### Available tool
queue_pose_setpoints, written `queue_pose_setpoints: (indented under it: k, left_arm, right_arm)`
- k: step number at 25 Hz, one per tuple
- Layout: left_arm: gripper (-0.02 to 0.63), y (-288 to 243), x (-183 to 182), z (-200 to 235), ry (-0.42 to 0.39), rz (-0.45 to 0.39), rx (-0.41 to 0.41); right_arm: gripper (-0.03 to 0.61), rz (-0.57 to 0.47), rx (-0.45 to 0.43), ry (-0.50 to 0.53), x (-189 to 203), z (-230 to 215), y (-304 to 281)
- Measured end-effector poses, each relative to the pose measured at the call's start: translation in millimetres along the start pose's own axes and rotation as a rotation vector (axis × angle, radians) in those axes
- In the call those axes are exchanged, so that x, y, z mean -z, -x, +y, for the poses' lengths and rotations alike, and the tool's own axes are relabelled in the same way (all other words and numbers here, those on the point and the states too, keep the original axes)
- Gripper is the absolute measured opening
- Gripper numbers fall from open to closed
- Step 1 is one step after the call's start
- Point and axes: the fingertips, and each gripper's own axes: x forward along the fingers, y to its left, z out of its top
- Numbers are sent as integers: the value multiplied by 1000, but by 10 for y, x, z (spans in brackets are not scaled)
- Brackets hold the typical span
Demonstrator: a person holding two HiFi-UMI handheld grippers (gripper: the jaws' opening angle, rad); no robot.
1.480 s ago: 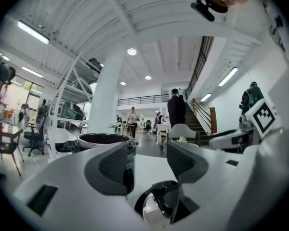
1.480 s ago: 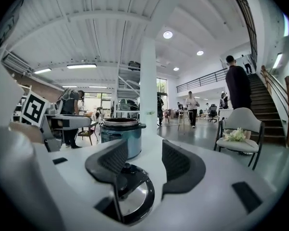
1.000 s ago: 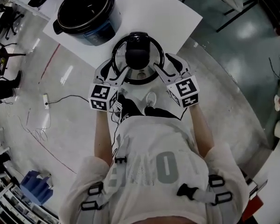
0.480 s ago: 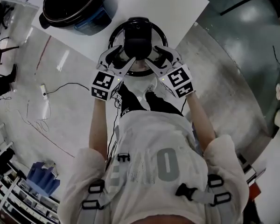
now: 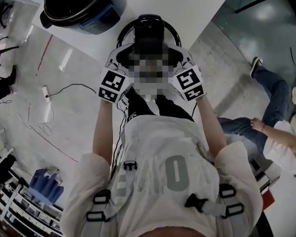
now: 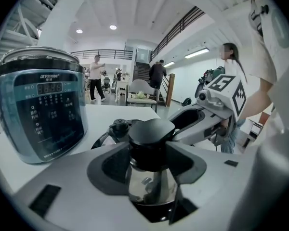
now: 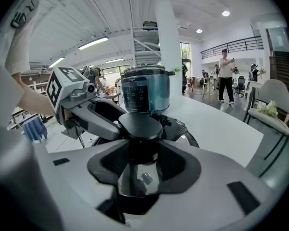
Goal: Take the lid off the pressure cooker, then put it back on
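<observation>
I see a black knob (image 6: 151,131) on a mirror-steel neck, a glossy black lid (image 7: 183,133), a cooker (image 6: 38,114) in translucent blue with a dark panel and pale print, a white table (image 5: 187,9), cubes (image 5: 112,84) patterned in black-and-white squares, and a grey floor (image 5: 227,73) crossed by a thin red line

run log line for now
left gripper: jaws just closing, gripping black round lid knob | right gripper: closing, gripping same knob | lid: off, on white table | blue cooker pot: open
</observation>
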Motion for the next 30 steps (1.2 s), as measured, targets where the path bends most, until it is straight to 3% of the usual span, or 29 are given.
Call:
queue_pose_setpoints:
  k: [6, 15, 23, 30]
  left_arm:
    - [221, 9, -106, 26, 0, -10, -9]
    - [221, 151, -731, -9, -74, -96, -26]
    - [221, 470, -1561, 132, -139, -138, -60]
    - [221, 933, -2411, 659, -281, -210, -98]
  right_arm:
    - [178, -38, 16, -26, -130, -67, 50]
    - [178, -119, 73, 21, -630, -178, 391]
    - [179, -192, 107, 72, -1468, -265, 703]
    - [181, -319, 184, 126, -2542, -277, 691]
